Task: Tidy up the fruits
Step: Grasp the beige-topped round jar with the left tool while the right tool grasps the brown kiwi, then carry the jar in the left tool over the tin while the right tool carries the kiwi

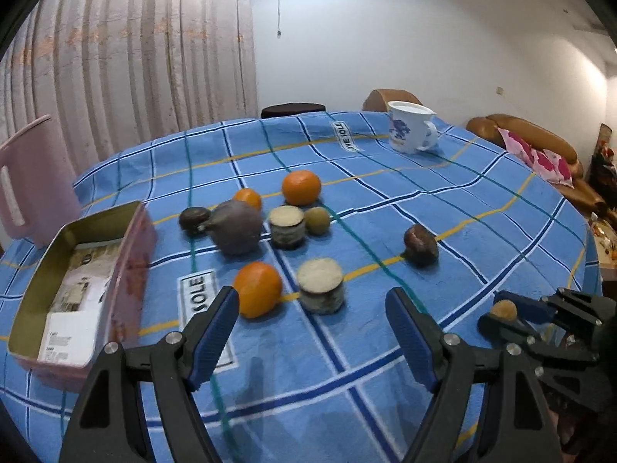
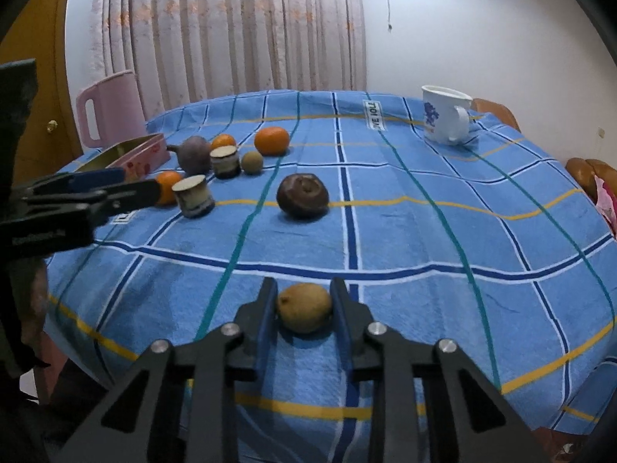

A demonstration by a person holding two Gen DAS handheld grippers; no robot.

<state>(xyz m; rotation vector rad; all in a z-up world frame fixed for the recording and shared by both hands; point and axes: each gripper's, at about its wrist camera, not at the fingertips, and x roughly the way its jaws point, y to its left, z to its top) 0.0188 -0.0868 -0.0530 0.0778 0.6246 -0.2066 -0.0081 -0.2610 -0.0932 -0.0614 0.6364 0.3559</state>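
Both wrist views low, near blue tablecloth (image 1: 385, 177), facing curtain; share fruit cluster.

Counter cloth (image 1: 347, 347): blue plaid, white/navy/teal/yellow lines. Mug (image 1: 410, 127) at 1 o'clock: white, blue floral print. Tin (image 1: 131, 270) at 9 o'clock: pink outside, gold inside. Jug (image 1: 34, 177): pale pink. Oranges (image 1: 257, 289): bright orange. Yellow-brown fruit (image 2: 304, 307) between black jaws with blue pads (image 1: 214, 339). Curtain (image 1: 135, 58): beige stripes.

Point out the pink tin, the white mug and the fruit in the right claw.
pink tin (image 1: 133, 270), left wrist view, its long side wall.
white mug (image 2: 439, 115), right wrist view, its printed side.
yellow-brown fruit (image 2: 304, 306), right wrist view, its front face.
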